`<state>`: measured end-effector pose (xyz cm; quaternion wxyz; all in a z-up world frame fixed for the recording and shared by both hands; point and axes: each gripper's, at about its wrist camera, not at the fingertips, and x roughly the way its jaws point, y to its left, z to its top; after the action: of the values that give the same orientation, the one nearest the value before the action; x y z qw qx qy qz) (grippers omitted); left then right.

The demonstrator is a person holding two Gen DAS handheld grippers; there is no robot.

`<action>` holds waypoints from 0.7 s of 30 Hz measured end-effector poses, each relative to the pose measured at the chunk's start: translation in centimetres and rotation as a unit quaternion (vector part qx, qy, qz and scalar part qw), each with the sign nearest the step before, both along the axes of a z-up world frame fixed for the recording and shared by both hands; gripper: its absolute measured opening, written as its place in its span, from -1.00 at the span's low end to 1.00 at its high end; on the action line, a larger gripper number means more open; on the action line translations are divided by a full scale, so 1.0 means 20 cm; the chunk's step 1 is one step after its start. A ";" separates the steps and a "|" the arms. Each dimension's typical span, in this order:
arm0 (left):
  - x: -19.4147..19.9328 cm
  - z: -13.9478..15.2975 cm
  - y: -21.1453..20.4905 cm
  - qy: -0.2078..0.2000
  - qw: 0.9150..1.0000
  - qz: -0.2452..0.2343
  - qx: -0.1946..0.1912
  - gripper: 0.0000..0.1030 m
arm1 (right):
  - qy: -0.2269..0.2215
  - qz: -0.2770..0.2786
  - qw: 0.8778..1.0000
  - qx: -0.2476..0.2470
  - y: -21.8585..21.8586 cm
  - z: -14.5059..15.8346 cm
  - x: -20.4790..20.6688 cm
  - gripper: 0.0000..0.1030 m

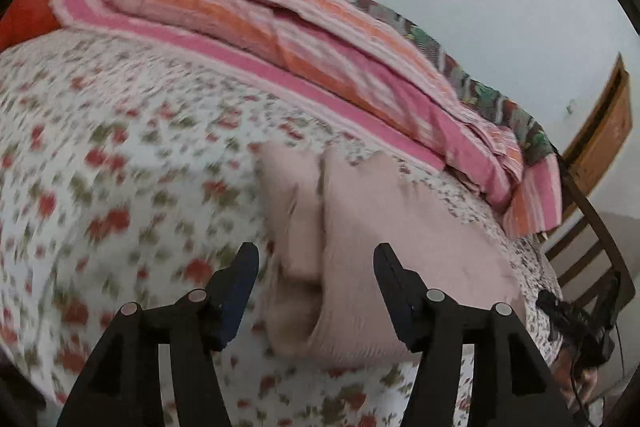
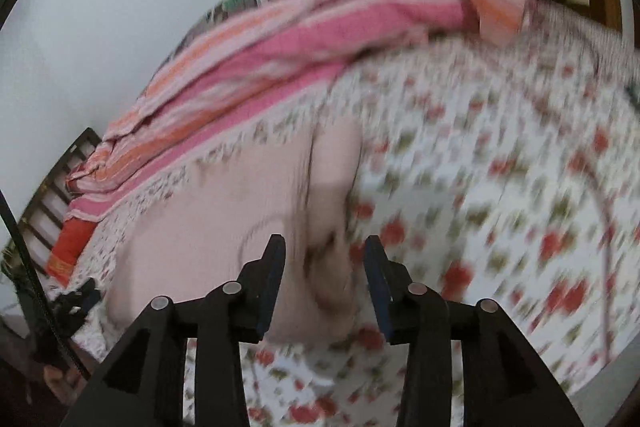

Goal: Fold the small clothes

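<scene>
Wooden chair [image 1: 588, 247] seen from left wrist only | left claw [image 1: 316, 259], right claw [image 2: 325, 251] parted, angled down over pink garment [image 1: 360, 227], nothing gripped

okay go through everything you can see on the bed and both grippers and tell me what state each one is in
Pale pink garment: folded over on itself, lying on the floral sheet, held by neither gripper.
Left gripper: open, nothing pinched.
Right gripper: open, above the garment's folded edge, nothing pinched.
Striped pink and orange blanket: rumpled, bunched along the far side of the bed.
Floral sheet: spread over the bed.
</scene>
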<state>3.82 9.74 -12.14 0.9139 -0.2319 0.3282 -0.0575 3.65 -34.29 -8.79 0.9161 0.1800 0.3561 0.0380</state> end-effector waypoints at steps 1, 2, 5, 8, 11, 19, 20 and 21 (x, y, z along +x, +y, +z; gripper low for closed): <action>0.05 0.02 -0.01 0.002 1.000 -0.010 0.006 0.12 | -0.004 0.003 1.000 -0.012 0.01 0.03 0.05 -0.14; 0.10 0.04 -0.02 0.006 1.000 -0.018 0.013 0.12 | -0.003 0.007 1.000 -0.018 0.01 0.04 0.09 -0.12; 0.26 0.07 -0.07 0.010 0.999 -0.037 0.024 0.12 | 0.003 0.032 0.999 -0.029 0.07 0.06 0.27 -0.12; 0.43 0.08 -0.12 0.015 0.997 -0.055 0.046 0.10 | 0.022 0.048 0.998 -0.028 0.14 0.02 0.47 -0.12; 0.56 0.06 -0.17 0.032 0.995 -0.064 0.071 0.08 | 0.040 0.051 0.997 -0.033 0.16 -0.03 0.63 -0.13; 0.85 -0.09 -0.18 0.101 0.990 -0.046 0.087 -0.48 | 0.116 0.065 0.989 -0.065 0.25 -0.21 0.93 -0.68; 0.86 -0.10 -0.17 0.105 0.990 -0.048 0.082 -0.88 | 0.115 0.074 0.989 -0.061 0.25 -0.21 0.93 -0.86; 0.86 -0.11 -0.16 0.100 0.991 -0.055 0.072 -0.86 | 0.106 0.083 0.989 -0.064 0.27 -0.20 0.93 -0.88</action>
<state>20.95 6.60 -14.31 0.8863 -0.1517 0.4333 -0.0610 22.31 -28.85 -12.78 0.8763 0.0942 0.4669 0.0719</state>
